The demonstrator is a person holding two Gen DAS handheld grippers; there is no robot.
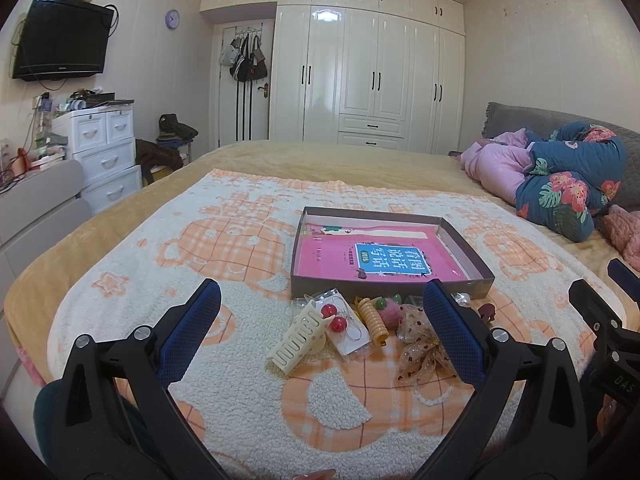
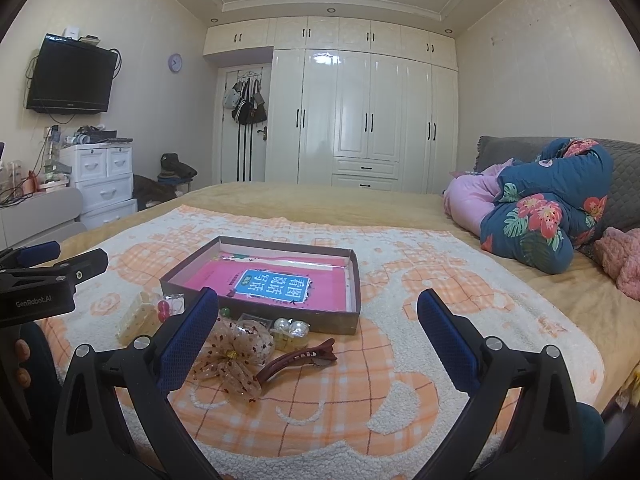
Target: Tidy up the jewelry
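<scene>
Left gripper (image 1: 320, 320) and right gripper (image 2: 320, 322), both spread wide, holding nothing, above blanket (image 2: 360, 400). Hair accessories heaped just in front of box (image 2: 256, 314): cream comb (image 1: 294, 340), red-bead earrings (image 1: 334, 318), spiral clip (image 1: 372, 320), sheer bow (image 2: 232, 356), maroon clip (image 2: 296, 362), pearls (image 2: 290, 326). Pink book (image 1: 372, 262) inside box.

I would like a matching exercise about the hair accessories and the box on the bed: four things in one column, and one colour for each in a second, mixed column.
Things
1. claw clip
2. spiral hair tie
3. duckbill clip
4. book in the box

Colours
A. pink
B. dark red-brown
C. cream
D. yellow-orange

Pairs: 1-C, 2-D, 3-B, 4-A
</scene>
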